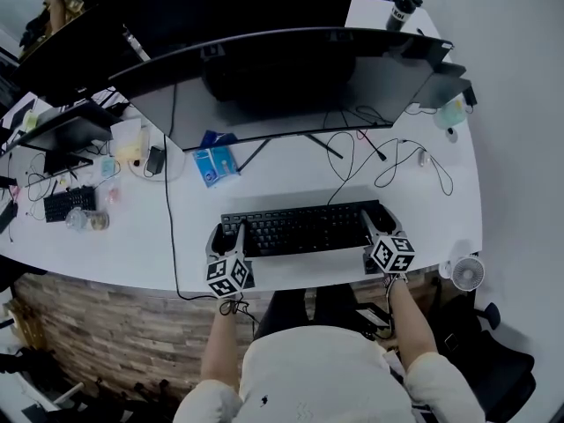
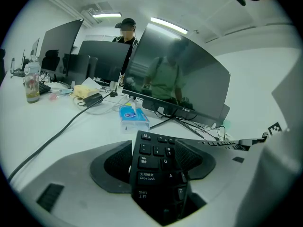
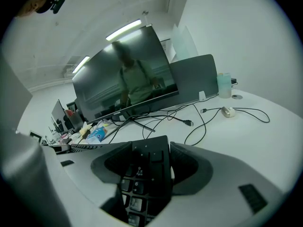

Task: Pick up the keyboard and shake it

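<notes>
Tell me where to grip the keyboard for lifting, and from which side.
Grip its two short ends, coming in over its near long edge. The keyboard is long, thin and flat, so end grips balance it; the left hand-held gripper and right hand-held gripper clamp there.

Left gripper [image 1: 226,236] and right gripper [image 1: 376,225] hold the keyboard [image 1: 304,227].

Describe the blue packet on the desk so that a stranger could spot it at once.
Find the wide curved monitor in the middle of the white desk. Under its left half, beside the left leg of its stand, lies the blue packet, between monitor and black keyboard. It is the only flat, light-blue thing there.
</notes>
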A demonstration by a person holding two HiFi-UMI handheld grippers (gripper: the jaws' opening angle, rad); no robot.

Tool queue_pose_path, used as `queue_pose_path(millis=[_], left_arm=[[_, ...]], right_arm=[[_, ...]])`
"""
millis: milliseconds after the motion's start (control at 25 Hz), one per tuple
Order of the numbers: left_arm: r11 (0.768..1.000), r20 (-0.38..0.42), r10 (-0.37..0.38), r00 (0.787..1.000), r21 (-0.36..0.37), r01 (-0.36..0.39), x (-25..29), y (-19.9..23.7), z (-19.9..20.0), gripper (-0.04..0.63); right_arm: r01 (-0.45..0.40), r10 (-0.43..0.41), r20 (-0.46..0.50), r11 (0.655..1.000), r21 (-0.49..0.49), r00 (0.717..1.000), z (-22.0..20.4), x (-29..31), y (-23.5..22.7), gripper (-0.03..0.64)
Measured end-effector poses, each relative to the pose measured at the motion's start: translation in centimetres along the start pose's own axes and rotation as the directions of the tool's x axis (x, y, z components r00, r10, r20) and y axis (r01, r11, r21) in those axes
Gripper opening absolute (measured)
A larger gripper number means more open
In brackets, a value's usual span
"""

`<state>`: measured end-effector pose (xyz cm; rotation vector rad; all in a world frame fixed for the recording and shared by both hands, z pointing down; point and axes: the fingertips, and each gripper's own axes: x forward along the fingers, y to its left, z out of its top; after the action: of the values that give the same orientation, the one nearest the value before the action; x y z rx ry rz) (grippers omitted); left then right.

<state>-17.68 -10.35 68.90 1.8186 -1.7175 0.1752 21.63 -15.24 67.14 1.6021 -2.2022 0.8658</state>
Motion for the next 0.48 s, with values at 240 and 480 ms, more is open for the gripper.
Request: queue_pose_path(millis=[240, 480], left_arm=[[1.0, -0.028, 0.005, 1.0, 0.002, -0.005, 0.7, 0.2, -1.1, 0.275], [1.0, -0.054, 0.01, 0.998, -0.002, -0.01, 1.3, 0.3, -2.1, 0.275]], right_arm=[[0.015, -0.014, -0.029, 1.0, 0.014, 0.999, -1.3, 0.5, -0.6, 0.245], [0.025, -0.024, -0.055, 0.999, 0.021, 0.998, -2.2, 1.0, -1.3, 0.245]])
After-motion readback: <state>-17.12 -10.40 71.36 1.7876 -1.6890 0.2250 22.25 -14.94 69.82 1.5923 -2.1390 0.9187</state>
